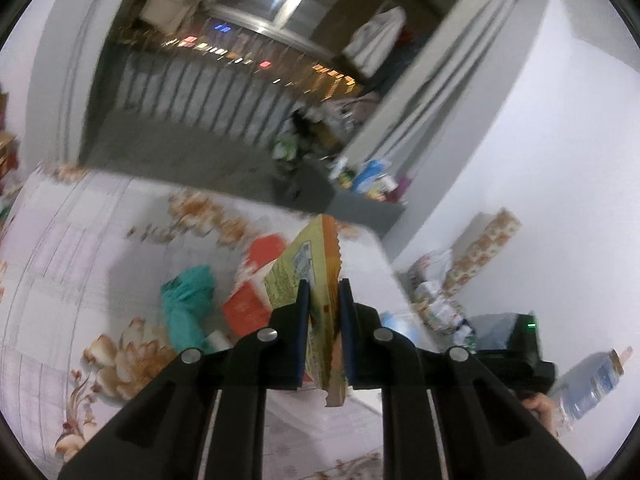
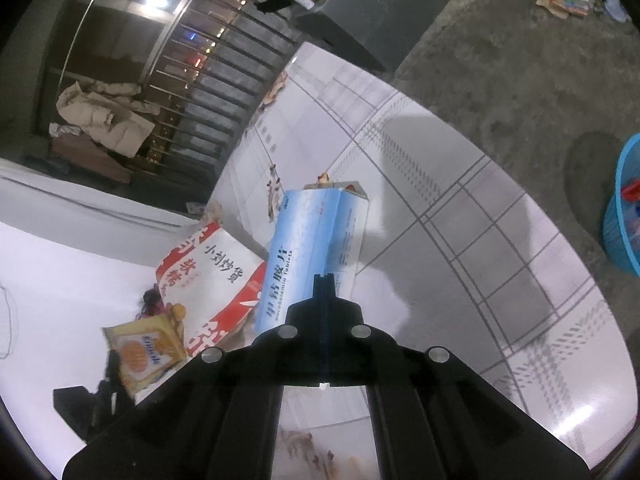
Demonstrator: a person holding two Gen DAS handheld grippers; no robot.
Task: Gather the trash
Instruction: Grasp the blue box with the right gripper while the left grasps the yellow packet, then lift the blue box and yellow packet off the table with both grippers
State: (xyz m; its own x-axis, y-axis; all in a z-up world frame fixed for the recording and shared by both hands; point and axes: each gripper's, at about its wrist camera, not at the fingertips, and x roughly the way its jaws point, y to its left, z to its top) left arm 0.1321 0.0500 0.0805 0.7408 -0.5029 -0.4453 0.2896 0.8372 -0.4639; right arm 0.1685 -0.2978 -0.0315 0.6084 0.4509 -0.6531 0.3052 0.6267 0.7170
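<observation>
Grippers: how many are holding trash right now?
2. The left gripper is shut on the yellow snack wrapper, lifted above the table. The right gripper is shut on the blue-and-white tablet box over the table.

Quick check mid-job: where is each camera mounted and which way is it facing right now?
Left wrist: on the left tool, facing along the table toward a dark railing; it grips a yellow wrapper.
Right wrist: on the right tool, angled down at the table, shut on a blue box.
Shared: red-and-white bag, the yellow wrapper.
</observation>
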